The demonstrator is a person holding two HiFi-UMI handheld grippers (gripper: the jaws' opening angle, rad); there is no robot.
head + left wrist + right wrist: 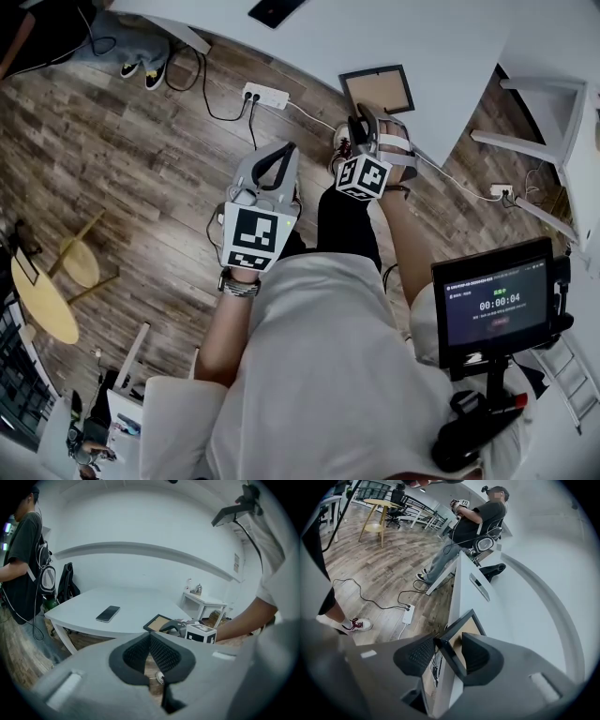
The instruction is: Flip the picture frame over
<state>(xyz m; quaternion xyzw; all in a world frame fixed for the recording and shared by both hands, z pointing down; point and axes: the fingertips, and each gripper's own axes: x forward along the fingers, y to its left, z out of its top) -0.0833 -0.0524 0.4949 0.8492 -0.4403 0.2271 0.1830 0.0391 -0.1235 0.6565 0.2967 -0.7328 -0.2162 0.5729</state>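
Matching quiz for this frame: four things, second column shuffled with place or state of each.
1 black-rimmed picture frame with brown backing
2 dark flat phone
3 white power strip with black cable
4 left tool

A on wood floor
B flat on white table, away from both tools
C table's edge, between jaws of right tool
D jaws together, holding nothing

Pairs: 1-C, 2-B, 3-A, 4-D

Bare counter (pixel 441 47) is stretching open around the picture frame's (pixel 377 87) far sides; only a phone (pixel 108 613) is lying there, well apart.
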